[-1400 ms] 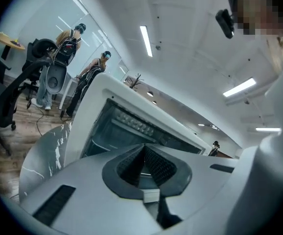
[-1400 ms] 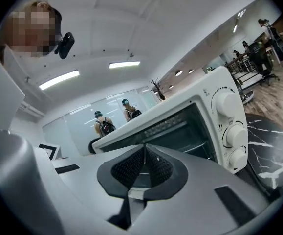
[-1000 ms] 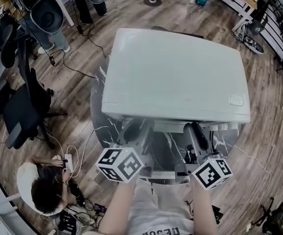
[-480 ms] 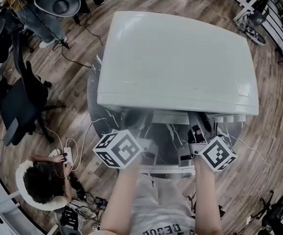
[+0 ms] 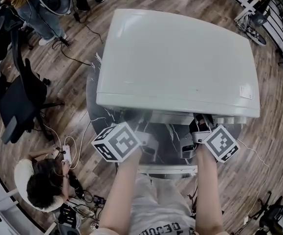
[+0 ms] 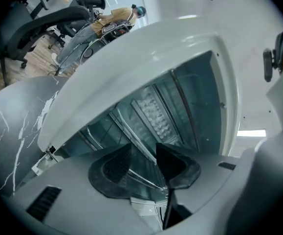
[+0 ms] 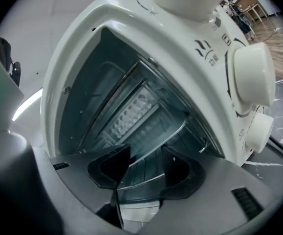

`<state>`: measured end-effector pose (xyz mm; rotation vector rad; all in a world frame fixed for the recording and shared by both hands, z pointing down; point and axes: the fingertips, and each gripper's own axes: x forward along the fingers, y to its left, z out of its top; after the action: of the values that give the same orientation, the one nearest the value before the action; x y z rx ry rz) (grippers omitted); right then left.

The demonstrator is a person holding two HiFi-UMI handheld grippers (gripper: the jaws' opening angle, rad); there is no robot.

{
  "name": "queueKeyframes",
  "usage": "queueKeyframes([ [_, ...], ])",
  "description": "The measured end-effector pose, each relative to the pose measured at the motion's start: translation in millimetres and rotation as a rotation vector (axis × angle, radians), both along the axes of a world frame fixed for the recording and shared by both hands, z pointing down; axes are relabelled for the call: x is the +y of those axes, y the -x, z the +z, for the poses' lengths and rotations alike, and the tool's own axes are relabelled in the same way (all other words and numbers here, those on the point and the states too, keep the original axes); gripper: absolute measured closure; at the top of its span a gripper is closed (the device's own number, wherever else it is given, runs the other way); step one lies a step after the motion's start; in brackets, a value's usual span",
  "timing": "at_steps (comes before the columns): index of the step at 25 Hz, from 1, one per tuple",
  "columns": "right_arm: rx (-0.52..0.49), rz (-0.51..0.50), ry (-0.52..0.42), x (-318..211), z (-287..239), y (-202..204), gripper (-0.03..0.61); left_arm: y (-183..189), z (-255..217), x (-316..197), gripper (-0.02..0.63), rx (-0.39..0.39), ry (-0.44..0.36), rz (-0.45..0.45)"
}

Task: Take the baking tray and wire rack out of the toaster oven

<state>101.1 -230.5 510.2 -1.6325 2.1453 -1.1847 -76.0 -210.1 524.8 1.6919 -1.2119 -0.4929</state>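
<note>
On marble bench [image 5: 96, 119], wood floor [image 5: 273, 111]: one toaster oven [image 5: 180, 58], one wire rack [image 7: 139, 170] inside; left tongs [image 6: 143, 153] opening, right tongs [image 7: 147, 153] spread, nothing pinched.

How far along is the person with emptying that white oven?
Done: the toaster oven stands open. In hand: both grippers point inside, the left gripper opening, the right gripper open, each straddling a metal front edge without pinching it. Left to do: pull out the wire rack and baking tray, both inside.

Bright light is washing the toaster oven [image 5: 180, 58] pale. Beyond the right claw [image 7: 146, 147] its cavity is showing dim, edges warping.
</note>
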Motion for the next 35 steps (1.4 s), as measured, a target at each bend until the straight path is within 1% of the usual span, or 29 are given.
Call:
queueKeyframes([
  [5, -0.024, 0.010, 0.019, -2, 2, -2, 0.394, 0, -1, -5, 0.474, 0.026, 0.000, -0.003],
  [9, -0.062, 0.081, 0.092, 3, 10, -14, 0.396, -1, -2, -6, 0.486, 0.042, 0.012, 0.004],
  [11, -0.069, 0.079, 0.089, -1, 9, -16, 0.398, 0, -2, -6, 0.491, 0.046, 0.017, 0.006],
  [15, -0.065, 0.089, 0.115, -1, 12, -20, 0.412, 0, -2, -6, 0.497, 0.041, 0.031, 0.017],
  [18, -0.089, 0.083, 0.093, -2, 9, -19, 0.425, -2, -3, -5, 0.500, 0.042, 0.034, 0.027],
  [20, -0.090, 0.089, 0.097, 1, 11, -19, 0.428, -1, -2, -3, 0.500, 0.043, 0.032, 0.032],
  [30, -0.078, 0.109, 0.141, 23, 14, -21, 0.430, -2, -1, 15, 0.500, 0.036, 0.032, 0.053],
  [35, -0.094, 0.112, 0.142, 29, 13, -21, 0.430, -3, -3, 21, 0.500, 0.030, 0.031, 0.055],
])
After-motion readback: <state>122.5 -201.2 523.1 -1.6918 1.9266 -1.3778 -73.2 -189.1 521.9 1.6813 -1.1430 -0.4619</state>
